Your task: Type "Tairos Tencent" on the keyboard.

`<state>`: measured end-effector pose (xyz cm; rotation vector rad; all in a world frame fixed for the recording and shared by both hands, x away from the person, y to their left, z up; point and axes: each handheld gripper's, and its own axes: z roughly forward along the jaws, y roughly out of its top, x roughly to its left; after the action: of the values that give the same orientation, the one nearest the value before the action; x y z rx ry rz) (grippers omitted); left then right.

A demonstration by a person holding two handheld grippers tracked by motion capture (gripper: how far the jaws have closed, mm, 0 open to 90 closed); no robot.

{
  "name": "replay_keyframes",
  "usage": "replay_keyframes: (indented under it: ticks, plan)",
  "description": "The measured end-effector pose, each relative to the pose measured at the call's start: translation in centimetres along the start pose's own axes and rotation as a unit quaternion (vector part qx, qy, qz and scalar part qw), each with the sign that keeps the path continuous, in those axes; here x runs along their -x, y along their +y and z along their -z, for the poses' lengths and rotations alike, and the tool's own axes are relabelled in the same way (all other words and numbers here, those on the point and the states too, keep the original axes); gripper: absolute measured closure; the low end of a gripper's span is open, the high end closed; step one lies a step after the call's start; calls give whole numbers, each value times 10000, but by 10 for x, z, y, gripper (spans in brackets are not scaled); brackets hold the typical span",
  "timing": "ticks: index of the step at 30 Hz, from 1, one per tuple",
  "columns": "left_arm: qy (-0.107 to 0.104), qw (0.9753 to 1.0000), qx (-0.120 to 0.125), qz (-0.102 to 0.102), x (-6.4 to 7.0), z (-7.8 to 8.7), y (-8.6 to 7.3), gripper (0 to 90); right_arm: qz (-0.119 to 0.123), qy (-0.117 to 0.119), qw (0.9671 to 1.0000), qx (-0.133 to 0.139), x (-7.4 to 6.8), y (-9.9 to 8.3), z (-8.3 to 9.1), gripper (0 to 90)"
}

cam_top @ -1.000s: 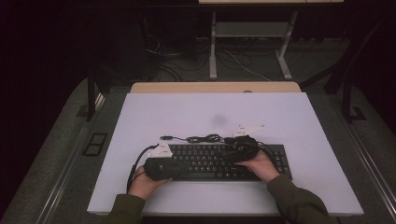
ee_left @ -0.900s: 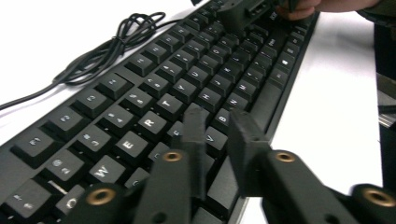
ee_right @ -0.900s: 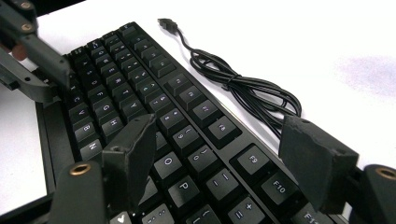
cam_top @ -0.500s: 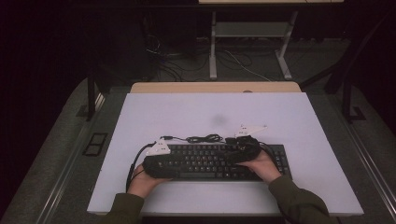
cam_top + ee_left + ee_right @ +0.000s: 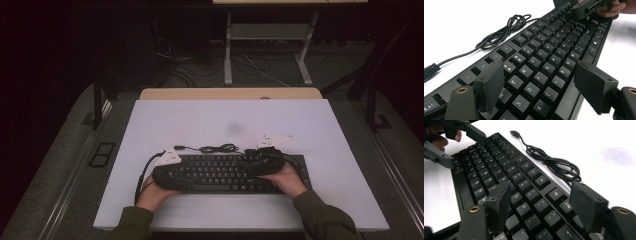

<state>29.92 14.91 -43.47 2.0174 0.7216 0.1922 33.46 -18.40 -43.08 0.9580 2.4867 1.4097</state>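
A black keyboard (image 5: pixel 225 172) lies flat near the front of the white table, with its keys facing up. Its black cable (image 5: pixel 220 148) is coiled just behind it, and the USB plug (image 5: pixel 514 133) rests loose on the table. My left gripper (image 5: pixel 544 85) is open above the keyboard's left end, one pad (image 5: pixel 491 85) over the upper key rows and the other beside the front edge. My right gripper (image 5: pixel 544 203) is open above the right end and points toward the left gripper (image 5: pixel 456 135). Neither holds anything.
The white table top (image 5: pixel 300 125) stretches bare behind and to both sides of the keyboard. A wooden strip (image 5: pixel 230 93) runs along its far edge. Beyond it stand a metal frame (image 5: pixel 265 35) and floor cables in the dark.
The left gripper has crept slightly away from the person over the keys. The keyboard, cable and right gripper stay about where they were.
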Motion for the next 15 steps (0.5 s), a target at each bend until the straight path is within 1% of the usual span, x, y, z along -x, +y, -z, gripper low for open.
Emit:
replay_keyframes:
  ticks: [3,7,8,11,12,15]
  plan:
    - [3,10000,0,7,0,0,0,217,-58,92,9999,21,0,-2,7,399]
    - [10,10000,-24,8,0,-1,0,211,-87,179,9998,-17,0,-5,15,445]
    - [4,10000,-39,3,0,-1,0,210,-61,161,9999,-15,-1,-6,17,455]
    - [-4,10000,-52,-24,0,-2,-1,209,-41,211,9998,-63,-2,-8,20,499]
    - [0,10000,-48,-19,0,-2,-1,208,-15,245,9997,-69,-2,-9,21,531]
    - [-4,10000,-49,1,1,-2,-1,207,9,271,9996,-94,-4,-11,24,575]
